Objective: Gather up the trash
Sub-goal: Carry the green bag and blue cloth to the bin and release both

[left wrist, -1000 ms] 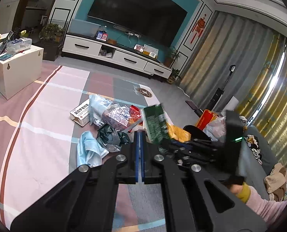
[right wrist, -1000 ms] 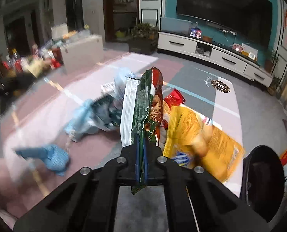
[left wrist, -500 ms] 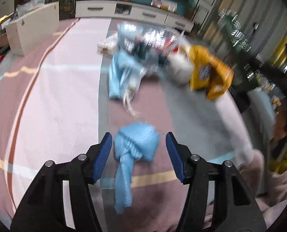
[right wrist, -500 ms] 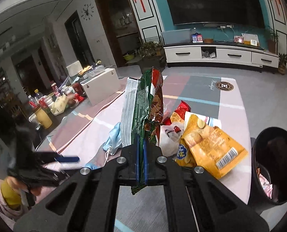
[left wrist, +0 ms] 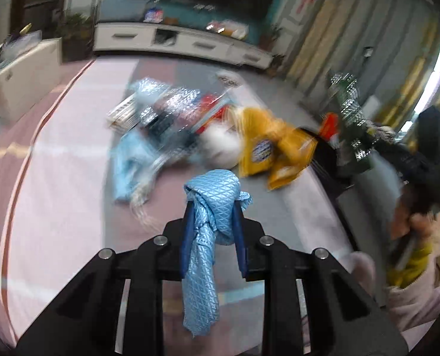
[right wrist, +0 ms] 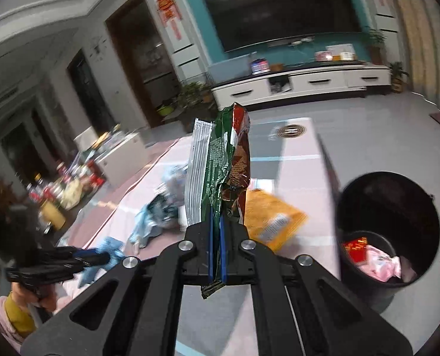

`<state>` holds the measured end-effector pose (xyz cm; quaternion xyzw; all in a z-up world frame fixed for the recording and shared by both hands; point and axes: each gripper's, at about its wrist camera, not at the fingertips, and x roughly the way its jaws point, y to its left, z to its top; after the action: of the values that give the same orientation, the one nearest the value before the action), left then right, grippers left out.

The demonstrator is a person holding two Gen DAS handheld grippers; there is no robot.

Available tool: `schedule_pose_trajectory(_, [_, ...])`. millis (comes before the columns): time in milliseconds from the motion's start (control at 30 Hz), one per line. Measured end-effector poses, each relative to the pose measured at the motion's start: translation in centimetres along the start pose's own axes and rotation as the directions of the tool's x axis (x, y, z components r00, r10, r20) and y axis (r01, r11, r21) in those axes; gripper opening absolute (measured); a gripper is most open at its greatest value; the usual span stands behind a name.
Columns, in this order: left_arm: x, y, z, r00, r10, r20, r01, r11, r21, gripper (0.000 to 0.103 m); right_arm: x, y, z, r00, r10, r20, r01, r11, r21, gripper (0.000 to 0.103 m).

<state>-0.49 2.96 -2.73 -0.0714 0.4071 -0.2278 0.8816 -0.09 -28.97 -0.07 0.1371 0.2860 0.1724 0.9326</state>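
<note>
Left wrist view: left gripper (left wrist: 213,216) points down at the floor mat (left wrist: 56,195), jaws closing with a knotted light-blue cloth (left wrist: 211,207) between the blue pads (left wrist: 188,231); the cloth bulges above the fingertips and its tail hangs down past the gripper body, pads look pressed against it on both sides. Beyond it, blurred, the trash pile sits on the mat: a yellow snack bag (left wrist: 267,148), a white lump (left wrist: 220,145) just left of it, silvery wrappers (left wrist: 172,103), a pale blue rag (left wrist: 130,160) on the near-left edge of the pile. Far right: the other gripper with a green wrapper (left wrist: 350,112), over the dark bin edge (left wrist: 323,154), and the person's pink sleeve (left wrist: 421,290) with a yellow cuff. White TV cabinet (left wrist: 175,41) along the back wall, a white box (left wrist: 18,74) at the left. Right wrist view: right gripper (right wrist: 217,237) is clamped tight on a green-and-brown snack wrapper (right wrist: 228,160), which stands upright out of the tongs, with a white striped packet (right wrist: 197,172) alongside it; a scrap of the wrapper sticks out below the pads. Black trash bin (right wrist: 389,195) stands on the floor to the right, near the gripper, with red and pink wrappers (right wrist: 374,261) already inside. Yellow bag (right wrist: 273,219) lies on the mat between gripper and bin. Lower left: the left gripper (right wrist: 101,256) with blue cloth at its tip, low over the mat. TV (right wrist: 279,9) on the teal wall behind.
</note>
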Motion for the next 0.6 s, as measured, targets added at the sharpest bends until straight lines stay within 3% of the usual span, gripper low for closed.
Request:
schedule_pose_trajectory(100, [0.6,-3.3,2.4,0.996,-0.079,0.031,0.077,0.995,0.06,0.025,-1.0,-2.3,-0.4,0.999,-0.042,0.019,0.041,0.998,0.042,0.005])
schedule_pose_trajectory(300, [4.0,-10.1,6.1,0.984,-0.173,0.045,0.162,0.969,0.184,0.026,-2.3,-6.4,-1.2,0.993,-0.111,0.042,0.105,0.987,0.121,0.005])
schedule_pose_trajectory(600, [12.8,-19.7,10.3,0.968,-0.249,-0.029,0.248,0.931,0.267,0.028,-2.9,-12.9,-2.9,0.976,-0.216,0.033,0.202,0.947,0.249,0.005])
